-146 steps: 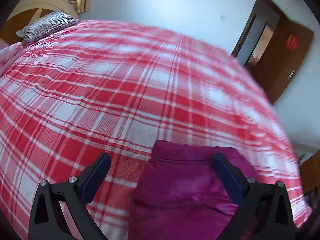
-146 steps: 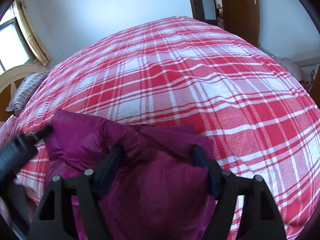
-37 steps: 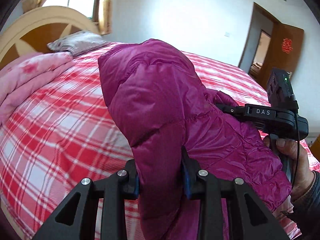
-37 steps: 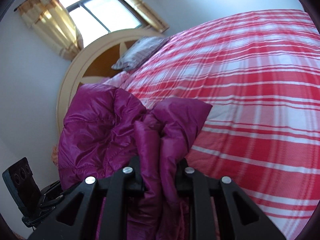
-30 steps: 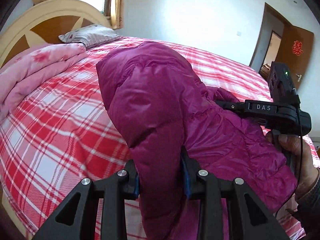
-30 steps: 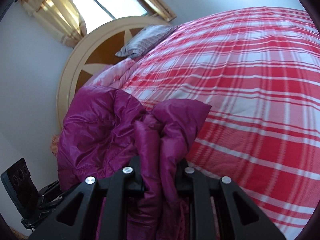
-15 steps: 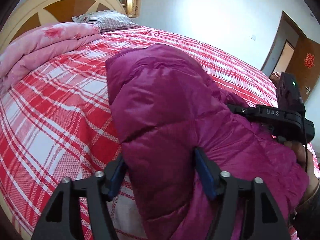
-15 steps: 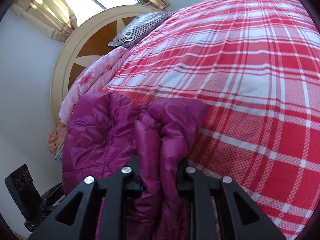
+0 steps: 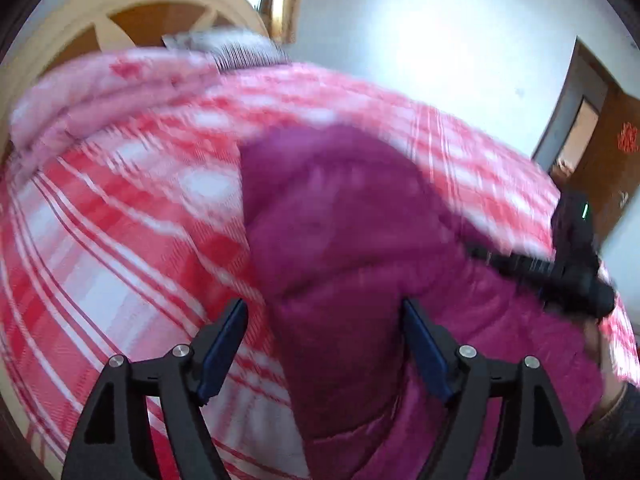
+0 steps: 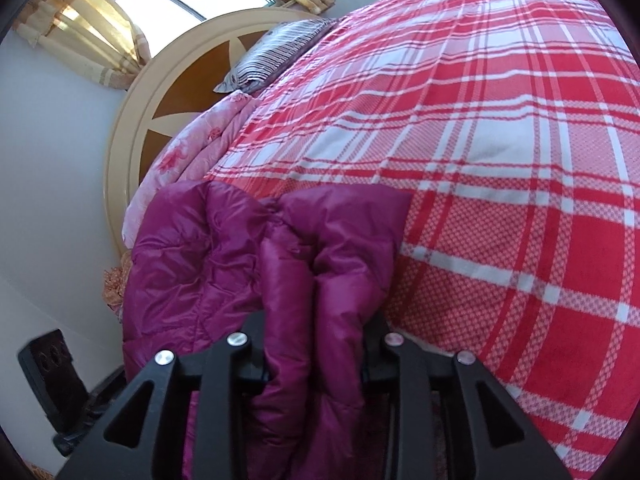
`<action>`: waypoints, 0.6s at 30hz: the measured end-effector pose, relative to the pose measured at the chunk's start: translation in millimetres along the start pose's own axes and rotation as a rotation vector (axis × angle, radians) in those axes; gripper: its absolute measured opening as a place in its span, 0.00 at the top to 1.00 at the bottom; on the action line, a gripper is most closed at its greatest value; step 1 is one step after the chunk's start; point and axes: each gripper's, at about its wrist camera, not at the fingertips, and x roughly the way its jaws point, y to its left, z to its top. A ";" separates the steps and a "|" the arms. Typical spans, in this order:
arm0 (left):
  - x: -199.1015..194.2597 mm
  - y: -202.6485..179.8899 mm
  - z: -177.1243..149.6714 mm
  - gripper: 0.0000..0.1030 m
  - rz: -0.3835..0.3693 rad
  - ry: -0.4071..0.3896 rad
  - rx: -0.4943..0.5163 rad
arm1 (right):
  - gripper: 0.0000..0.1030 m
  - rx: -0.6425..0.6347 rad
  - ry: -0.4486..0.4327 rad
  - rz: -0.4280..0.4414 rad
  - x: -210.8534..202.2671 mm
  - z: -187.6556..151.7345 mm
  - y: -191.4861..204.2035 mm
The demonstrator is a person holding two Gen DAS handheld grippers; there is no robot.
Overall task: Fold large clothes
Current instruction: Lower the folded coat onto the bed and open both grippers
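Observation:
A puffy magenta down jacket [image 9: 340, 220] lies bunched on the red-and-white plaid bedspread [image 9: 120, 260]. The left wrist view is blurred. My left gripper [image 9: 324, 320] straddles a fold of the jacket with its jaws opening. Its left pad stands clear of the fabric, with bedspread showing in the gap. In the right wrist view my right gripper [image 10: 316, 320] has thick folds of the jacket [image 10: 208, 260] pressed between its pads, and its jaws are opening. The right gripper's black body [image 9: 560, 276] and the person's hand [image 9: 600, 344] show beyond the jacket.
A round cream-and-brown headboard [image 10: 132, 132], a striped pillow [image 10: 276, 52] and a folded pink floral quilt [image 10: 200, 140] lie at the bed's head. Plaid bedspread [image 10: 520, 160] stretches wide to the right of the jacket. A brown door [image 9: 612, 152] stands open at the far wall.
My left gripper has let go of the jacket fold and its jaws stand wide. The jacket has sunk onto the bed. The right gripper's jaws have widened a little around the folds.

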 end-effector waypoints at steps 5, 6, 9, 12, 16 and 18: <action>15.2 -2.4 20.3 0.23 0.110 -0.005 0.035 | 0.64 -0.063 -0.008 -0.084 1.7 -4.0 13.0; 29.8 -1.5 20.7 0.23 0.139 0.015 0.048 | 0.64 -0.083 -0.009 -0.104 2.2 -4.9 16.6; 54.0 -0.2 13.5 0.23 0.134 0.081 0.048 | 0.62 -0.089 -0.004 -0.132 1.4 -5.1 16.2; 51.8 -4.2 9.9 0.23 0.118 0.074 0.059 | 0.58 -0.126 -0.060 -0.248 -22.6 -3.8 26.7; 53.4 -3.4 9.3 0.23 0.114 0.072 0.051 | 0.45 -0.101 -0.273 -0.329 -100.0 -8.5 71.6; 55.1 -2.2 9.0 0.23 0.107 0.073 0.041 | 0.25 -0.110 -0.355 -0.326 -122.9 -15.0 94.5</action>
